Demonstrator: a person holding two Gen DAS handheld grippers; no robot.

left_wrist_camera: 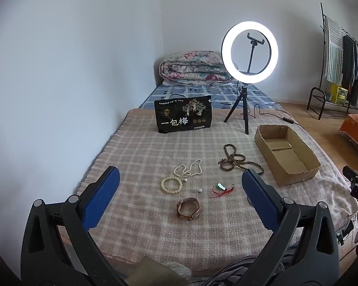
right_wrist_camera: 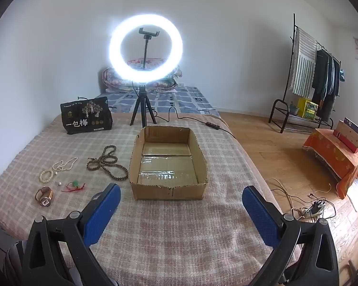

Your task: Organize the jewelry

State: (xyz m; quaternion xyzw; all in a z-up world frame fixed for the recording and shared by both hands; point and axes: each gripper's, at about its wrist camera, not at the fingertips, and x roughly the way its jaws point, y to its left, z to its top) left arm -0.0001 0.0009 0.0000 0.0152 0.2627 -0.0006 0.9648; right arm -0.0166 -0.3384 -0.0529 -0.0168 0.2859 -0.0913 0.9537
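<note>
Jewelry (left_wrist_camera: pixel 191 186) left of box (left_wrist_camera: pixel 286 152)

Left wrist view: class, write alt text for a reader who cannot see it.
The open left gripper hovers over jewelry scattered on a checked pink blanket: a brown leather-strap watch, cream bead bracelet, white pearl necklace and dark wooden bead strand. An open, empty cardboard box sits to their right.

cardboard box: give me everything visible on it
The cardboard box is a shallow, open-topped brown tray with ragged cut edges and a torn front rim. Clear glossy tape runs across its floor flaps. It holds nothing, sits flat on the checked blanket, lengthwise away from the right-wrist camera, right of the dark bead strand without touching.
</note>
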